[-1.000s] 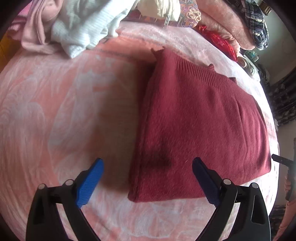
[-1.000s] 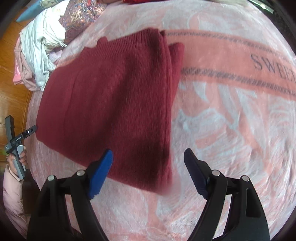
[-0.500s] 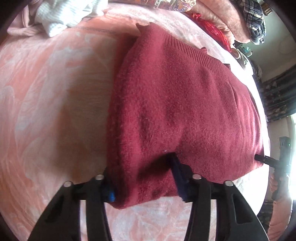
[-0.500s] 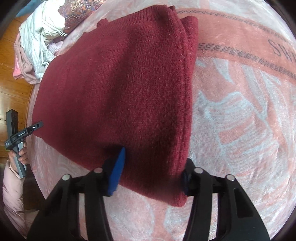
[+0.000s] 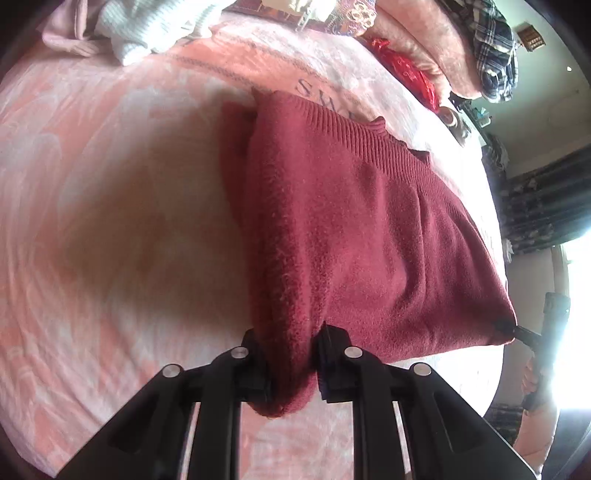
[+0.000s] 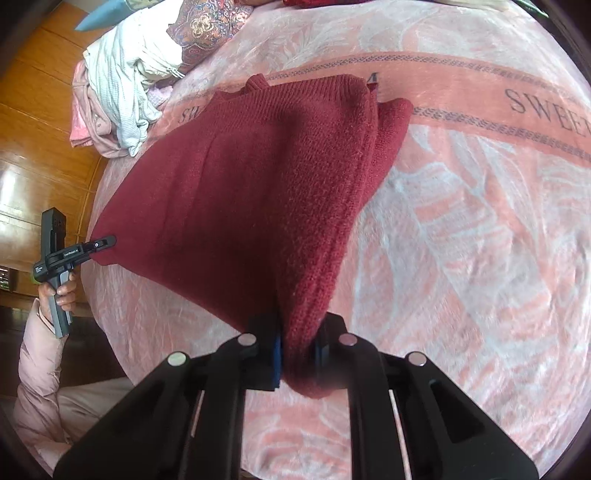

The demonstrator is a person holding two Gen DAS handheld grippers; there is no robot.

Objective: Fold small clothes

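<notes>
The dark red knitted sweater [image 5: 351, 229], already folded into a thick rectangle, lies on the pink and white plush blanket [image 5: 110, 221] of the bed, and its near edge is lifted. The left tool [image 5: 291, 363] is clamped on the near left corner of that edge, cloth bunched between its two fingers; the right tool [image 6: 299, 354] is clamped the same way on the near right corner. In each wrist view the other tool shows at the far side of the sweater, pinching the opposite corner.

I judge the sweater soft, fuzzy and moderately heavy for its bulk: several layers hang and sag between the two grips, and the ribbed hem ahead of the tools stays down on the blanket. It will drape instead of holding a shape, so the corners are the right places to hold, and both should travel together or the layers will slide apart. The knit is not slippery and not fragile, though a thick stack may creep out of a narrow pinch.

The blanket is deep-piled and yielding, with a lettered band running ahead of the tools. Ahead and to the left of the left tool sits a heap of white and pale pink unfolded clothes [image 5: 140, 33]; ahead and right are a red patterned cloth [image 5: 402, 70] and a dark plaid garment [image 5: 491, 48]. A wooden panelled wall [image 6: 33, 122] stands left of the right tool.
</notes>
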